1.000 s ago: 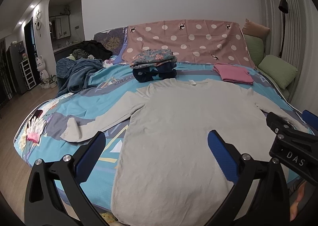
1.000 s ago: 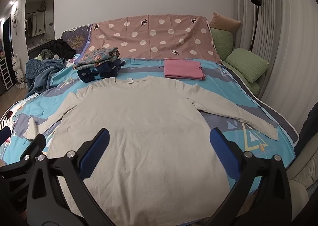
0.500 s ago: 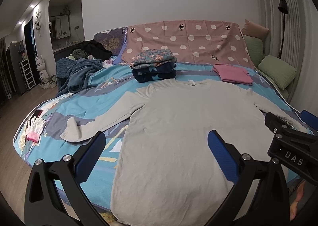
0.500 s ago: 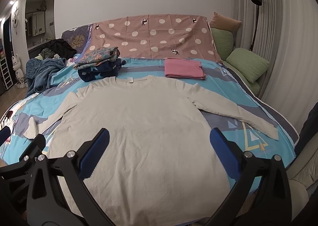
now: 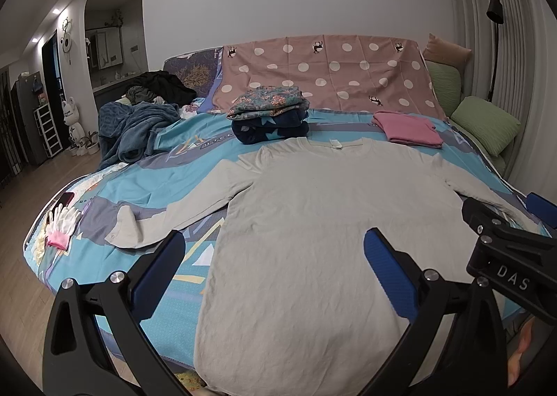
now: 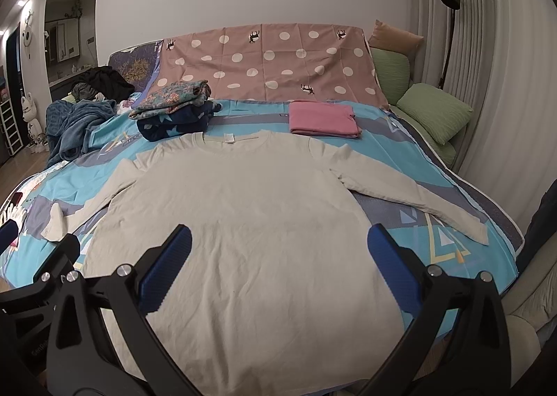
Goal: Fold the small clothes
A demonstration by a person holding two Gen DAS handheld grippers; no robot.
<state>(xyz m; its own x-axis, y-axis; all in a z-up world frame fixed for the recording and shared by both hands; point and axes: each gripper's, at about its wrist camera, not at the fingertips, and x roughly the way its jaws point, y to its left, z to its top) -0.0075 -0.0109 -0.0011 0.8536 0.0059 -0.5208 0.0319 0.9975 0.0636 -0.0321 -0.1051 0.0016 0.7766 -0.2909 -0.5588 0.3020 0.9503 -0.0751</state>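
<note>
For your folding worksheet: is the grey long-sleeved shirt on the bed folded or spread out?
Spread out. The grey shirt lies flat on the bed, both sleeves extended sideways, with no fold made yet.

The light grey long-sleeved shirt point(image 5: 313, 222) point(image 6: 250, 222) lies flat and unfolded on the bed, collar at the far end, hem near, sleeves spread left and right.

Home bedroom. Bed point(image 5: 146, 183) with patterned blue cover fills centre frame; green pillows point(image 5: 484, 124) at right; floor lamp point(image 5: 494, 13) upper right; folded clothes stack point(image 5: 269, 114) at centre; arched doorway point(image 5: 111, 13) upper left.
</note>
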